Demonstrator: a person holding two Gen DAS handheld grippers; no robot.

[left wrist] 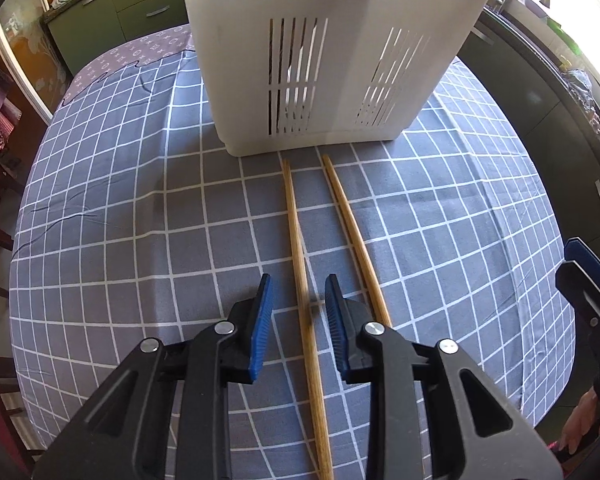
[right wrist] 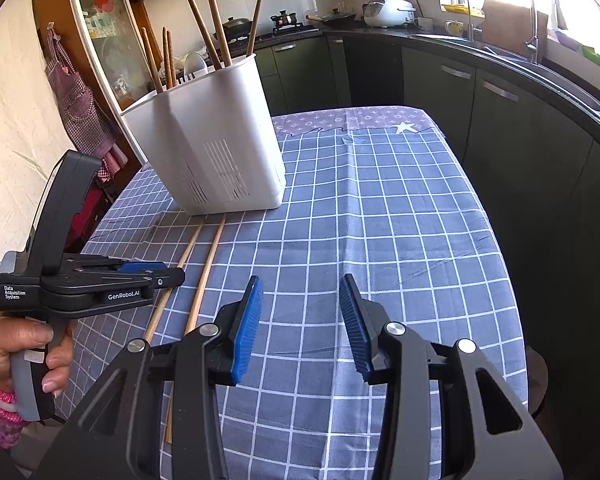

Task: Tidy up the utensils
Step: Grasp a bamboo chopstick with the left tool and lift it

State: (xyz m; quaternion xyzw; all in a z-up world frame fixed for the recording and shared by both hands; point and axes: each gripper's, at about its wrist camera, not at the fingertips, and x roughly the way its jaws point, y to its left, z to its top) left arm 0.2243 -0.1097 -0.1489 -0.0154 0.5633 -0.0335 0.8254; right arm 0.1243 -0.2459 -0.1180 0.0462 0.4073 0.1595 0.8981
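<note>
**Inspector:** Left gripper [left wrist: 299,294]: jaws partly open, astride the left chopstick [left wrist: 300,264], pads not yet pressing it. Right gripper [right wrist: 300,292]: part open, empty, over bare cloth [right wrist: 400,220].

**Clerk:** And the pair?

**Inspector:** Both chopsticks lie flat, tips near the holder [left wrist: 332,52]. Likely light, stiff, smooth, prone to roll. Grip mid-shaft, squarely.
</note>
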